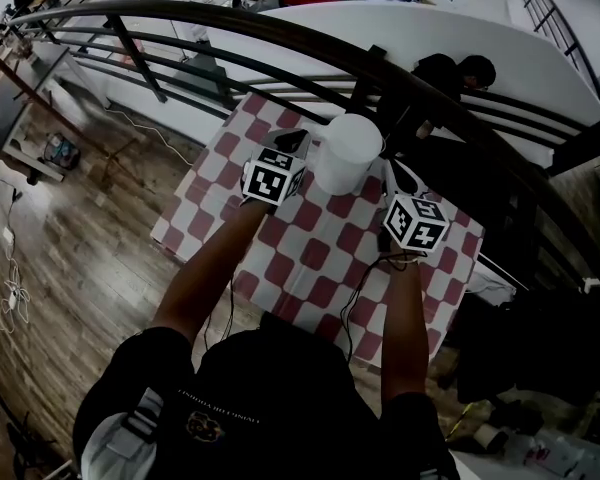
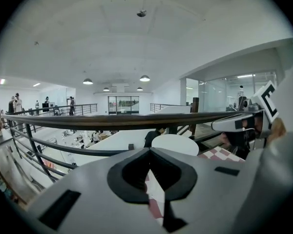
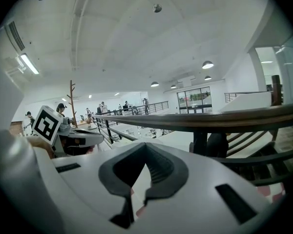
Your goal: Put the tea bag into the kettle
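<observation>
Head view: a person leans over a table (image 1: 315, 243) spread with a red-and-white checked cloth, holding a gripper in each hand. A white kettle (image 1: 347, 152) stands upright at the table's far side, close to a dark railing (image 1: 280, 30). The left gripper (image 1: 290, 146) sits just beside the kettle's left flank. The right gripper (image 1: 400, 190) is near the kettle's right side, a little closer to the person. This is the only view that takes in the whole table and both arms at once, but it does not show how the jaws stand.

Left gripper view: the jaws meet at their tips, leaving a diamond-shaped hollow between the dark pads. Only checked cloth shows through that hollow. The kettle's rounded white top rises just beyond the tips, under the railing. The right gripper, with its marker cube, shows at the frame's right edge.

Right gripper view: these jaws are likewise closed tip to tip, with pale cloth showing through the hollow and nothing held. The left gripper and its marker cube show at the frame's left. The railing crosses the frame ahead.

The tea bag cannot be made out in any of the three views.
</observation>
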Demonstrator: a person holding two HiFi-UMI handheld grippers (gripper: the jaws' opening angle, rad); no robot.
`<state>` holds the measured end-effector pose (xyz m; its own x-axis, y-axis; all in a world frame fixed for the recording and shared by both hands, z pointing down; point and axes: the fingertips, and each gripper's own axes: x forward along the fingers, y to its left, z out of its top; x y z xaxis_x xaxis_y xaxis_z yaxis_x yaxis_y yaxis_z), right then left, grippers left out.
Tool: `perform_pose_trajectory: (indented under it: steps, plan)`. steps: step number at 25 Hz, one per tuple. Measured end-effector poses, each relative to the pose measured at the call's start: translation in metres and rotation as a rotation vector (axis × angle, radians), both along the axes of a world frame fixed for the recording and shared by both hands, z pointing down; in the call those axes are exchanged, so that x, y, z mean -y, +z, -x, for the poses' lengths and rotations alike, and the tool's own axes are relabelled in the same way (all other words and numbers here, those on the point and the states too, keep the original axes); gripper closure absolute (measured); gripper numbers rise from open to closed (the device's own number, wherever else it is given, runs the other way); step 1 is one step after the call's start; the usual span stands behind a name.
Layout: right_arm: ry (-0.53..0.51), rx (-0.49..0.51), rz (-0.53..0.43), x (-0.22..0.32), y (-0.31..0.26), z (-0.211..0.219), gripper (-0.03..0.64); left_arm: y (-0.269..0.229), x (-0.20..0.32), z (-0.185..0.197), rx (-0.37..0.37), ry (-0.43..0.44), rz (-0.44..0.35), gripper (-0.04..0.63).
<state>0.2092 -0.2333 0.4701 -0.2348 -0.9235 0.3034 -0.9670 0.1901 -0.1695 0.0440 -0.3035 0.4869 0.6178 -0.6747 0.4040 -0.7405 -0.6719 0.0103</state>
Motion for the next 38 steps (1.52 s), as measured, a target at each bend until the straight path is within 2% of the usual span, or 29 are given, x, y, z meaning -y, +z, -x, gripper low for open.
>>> perform_pose_trajectory:
  steps: [15, 20, 27, 34, 38]
  plan:
    - [-0.010, 0.005, 0.040, 0.010, 0.020, 0.000, 0.606, 0.021, 0.035, -0.002, -0.018, -0.079, 0.046, 0.597]
    - [-0.003, 0.007, 0.037, 0.011, 0.020, -0.006, 0.606, 0.033, 0.035, -0.006, -0.011, -0.080, 0.075, 0.597]
    - [-0.002, 0.011, 0.034, 0.013, 0.017, -0.009, 0.606, 0.032, 0.037, -0.005, -0.027, -0.064, 0.044, 0.597]
    - [-0.004, 0.022, 0.052, 0.016, 0.026, -0.004, 0.606, 0.038, 0.036, -0.004, -0.027, -0.066, 0.050, 0.597]
    - [-0.001, 0.029, 0.076, 0.020, 0.039, -0.001, 0.606, 0.039, 0.036, -0.004, -0.052, -0.054, 0.067, 0.597]
